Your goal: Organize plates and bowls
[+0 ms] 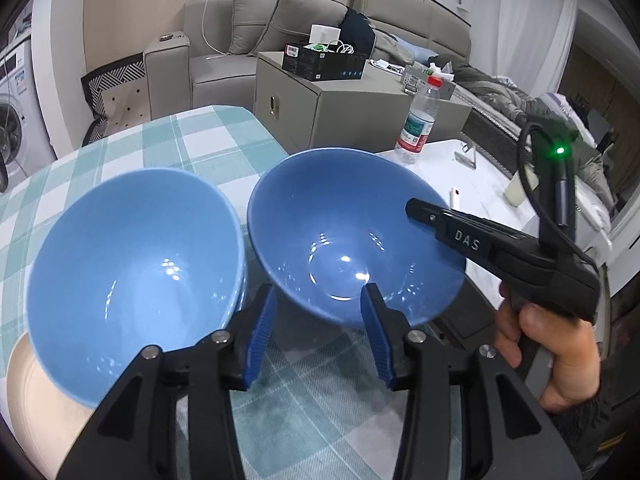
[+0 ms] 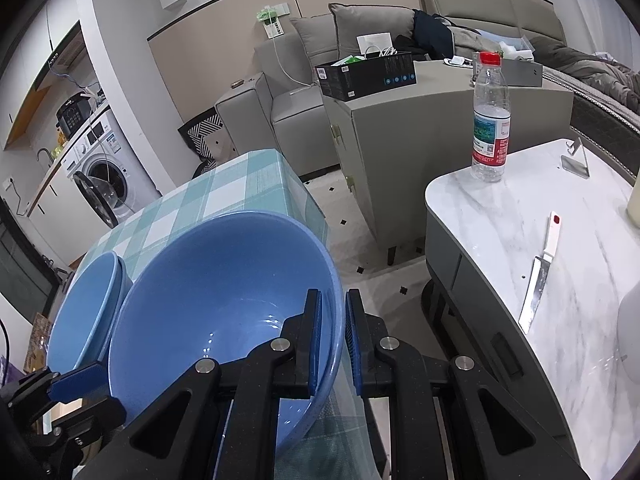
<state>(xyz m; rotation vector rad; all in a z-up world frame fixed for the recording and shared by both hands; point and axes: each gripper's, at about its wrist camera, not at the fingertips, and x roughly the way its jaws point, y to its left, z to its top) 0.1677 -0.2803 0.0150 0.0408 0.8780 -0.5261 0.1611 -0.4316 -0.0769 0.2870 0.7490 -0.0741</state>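
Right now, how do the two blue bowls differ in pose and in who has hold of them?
The right bowl is tilted, with the right gripper shut on its rim; the left bowl has no gripper on it. The left bowl sits partly over a cream plate; the right bowl does not. Both look alike in colour, shape and emptiness.

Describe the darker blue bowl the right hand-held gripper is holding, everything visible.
The darker blue glossy bowl looks ceramic: deep, flared sides, small flat bottom, empty, with light glints inside. It is tilted and lifted above the green-checked tablecloth. The right hand-held gripper is shut on its rim, one finger inside and one outside. The left hand-held gripper straddles its near edge; contact there is unclear. It sits right of the lighter blue bowl stack, close beside it.
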